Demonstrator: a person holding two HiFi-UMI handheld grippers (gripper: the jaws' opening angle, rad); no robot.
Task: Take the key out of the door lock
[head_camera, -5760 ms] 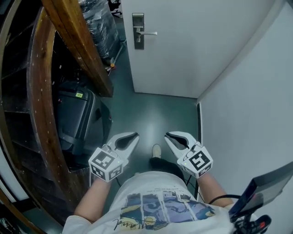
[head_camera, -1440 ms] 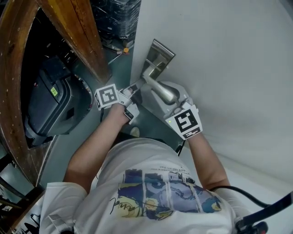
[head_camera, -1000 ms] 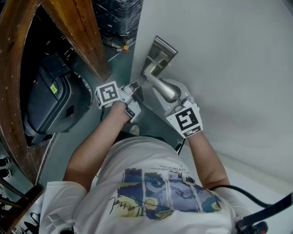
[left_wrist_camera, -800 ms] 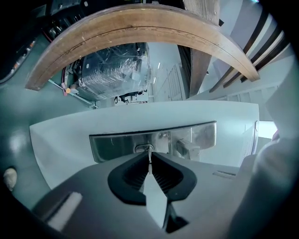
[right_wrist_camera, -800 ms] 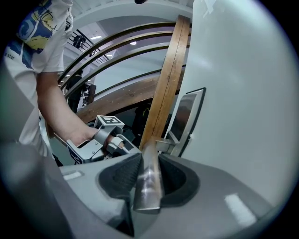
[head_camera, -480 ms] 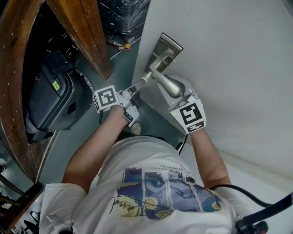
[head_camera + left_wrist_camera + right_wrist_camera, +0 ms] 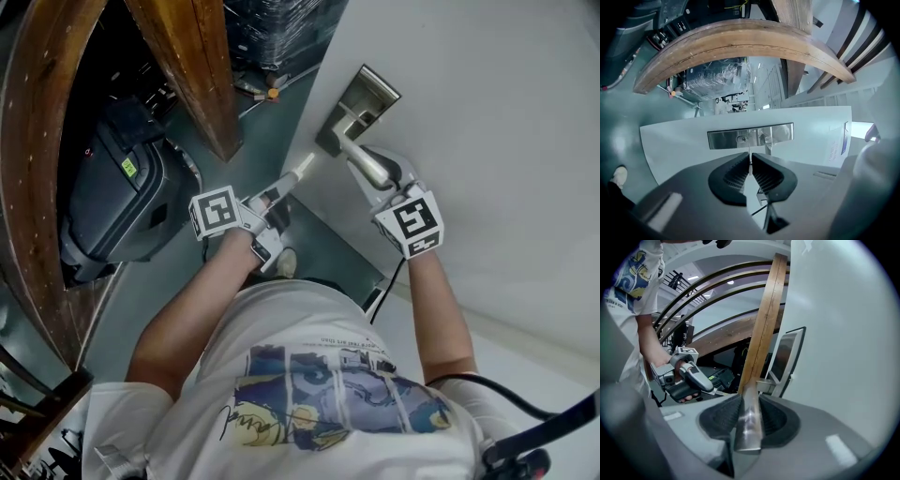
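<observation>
1. Left gripper view: left gripper (image 7: pixel 750 162) pinches the thin key (image 7: pixel 750 155), blade pointing level at the keyhole (image 7: pixel 742 138) just ahead, apparently clear of it.
2. Right gripper (image 7: pixel 750 400) clamps the door handle (image 7: pixel 749 427).

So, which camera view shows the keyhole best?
The left gripper view: it faces the metal lock plate squarely, and the keyhole shows as a small dark slot. The head view sees the plate at a steep slant, keyhole unreadable. The right gripper view sees the plate nearly edge-on.
</observation>
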